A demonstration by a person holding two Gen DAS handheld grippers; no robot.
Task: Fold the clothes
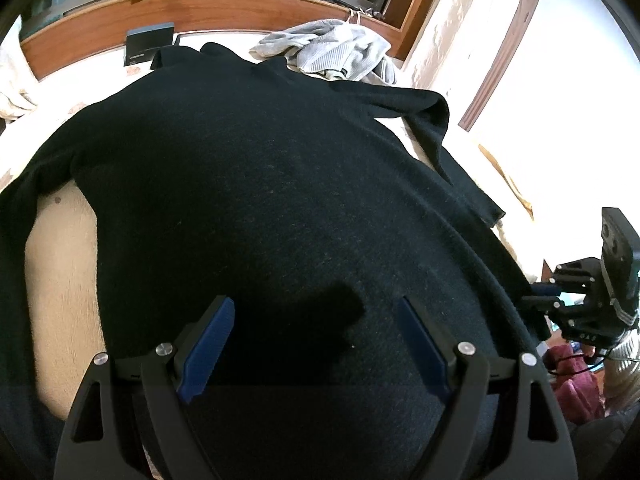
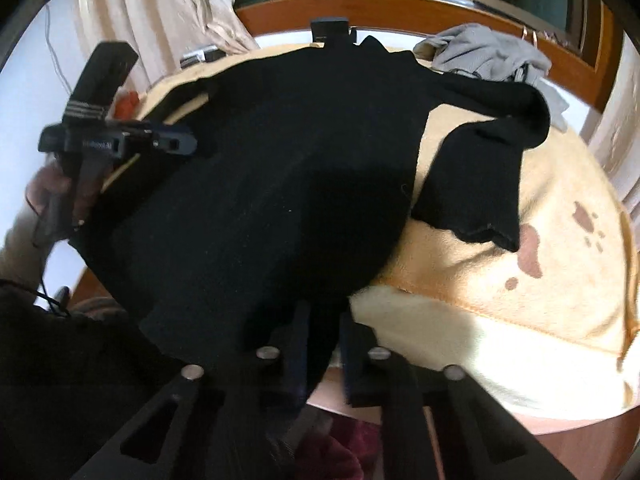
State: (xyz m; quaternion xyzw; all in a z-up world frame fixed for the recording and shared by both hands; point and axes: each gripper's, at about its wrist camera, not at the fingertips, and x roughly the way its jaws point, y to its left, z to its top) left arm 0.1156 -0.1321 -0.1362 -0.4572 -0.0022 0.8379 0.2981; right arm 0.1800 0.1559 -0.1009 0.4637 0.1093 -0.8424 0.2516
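Note:
A black sweater (image 1: 260, 184) lies spread out, its collar at the far end and its hem towards me. My left gripper (image 1: 316, 304) hovers open over the hem, blue pads (image 1: 208, 344) wide apart with nothing between them. In the right wrist view the sweater (image 2: 280, 168) has one sleeve (image 2: 480, 184) bent back beside the body. My right gripper (image 2: 324, 316) is shut on the sweater's near hem corner, black fabric pinched between its fingers. The right gripper (image 1: 540, 296) also shows at the sweater's right edge. A hand holds the left gripper (image 2: 188, 142) at the sweater's left side.
Under the sweater is a beige blanket (image 2: 540, 280) with brown paw prints. A crumpled grey garment (image 1: 332, 48) lies at the far end by a wooden frame (image 1: 200, 12). A dark box (image 1: 150, 42) sits near the collar. Red fabric (image 1: 576, 384) lies below the bed's right side.

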